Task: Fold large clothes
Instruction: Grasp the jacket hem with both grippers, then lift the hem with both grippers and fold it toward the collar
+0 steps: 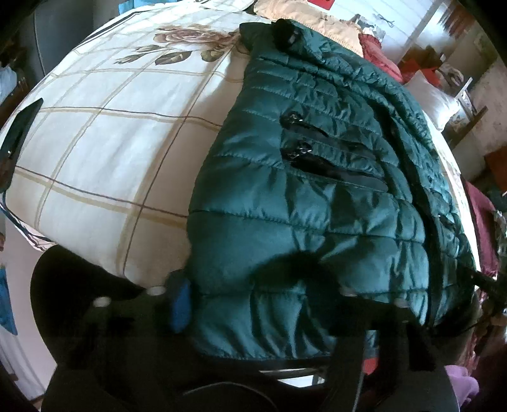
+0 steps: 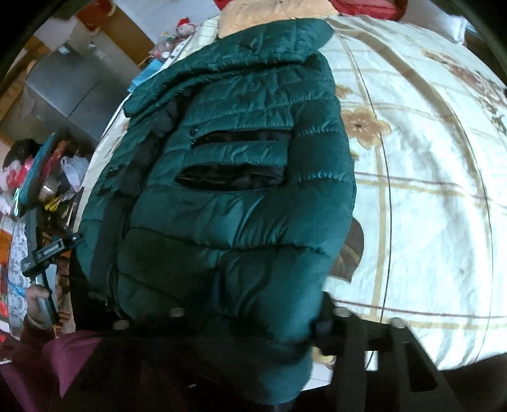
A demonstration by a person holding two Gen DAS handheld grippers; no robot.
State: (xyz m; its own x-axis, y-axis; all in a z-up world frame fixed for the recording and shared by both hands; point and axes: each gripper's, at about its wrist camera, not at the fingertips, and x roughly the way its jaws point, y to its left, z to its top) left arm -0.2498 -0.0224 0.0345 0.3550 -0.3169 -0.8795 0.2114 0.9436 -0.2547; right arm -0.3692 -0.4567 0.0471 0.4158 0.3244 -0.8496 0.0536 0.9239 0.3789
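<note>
A dark green quilted puffer jacket (image 1: 317,196) lies on a bed with a cream checked floral sheet (image 1: 104,142), collar toward the far end, two black zip pockets showing. My left gripper (image 1: 250,285) is at the jacket's near hem, its fingers either side of the bunched fabric, shut on it. In the right wrist view the same jacket (image 2: 228,190) fills the middle; my right gripper (image 2: 253,313) holds the near hem, the fabric draped over and between its fingers. The fingertips are hidden by fabric in both views.
A peach blanket (image 1: 326,25) and red bedding (image 1: 380,60) lie at the head of the bed, with a white pillow (image 1: 434,98). Cluttered shelves and bags (image 2: 47,177) stand beside the bed. The sheet (image 2: 427,190) stretches to the right of the jacket.
</note>
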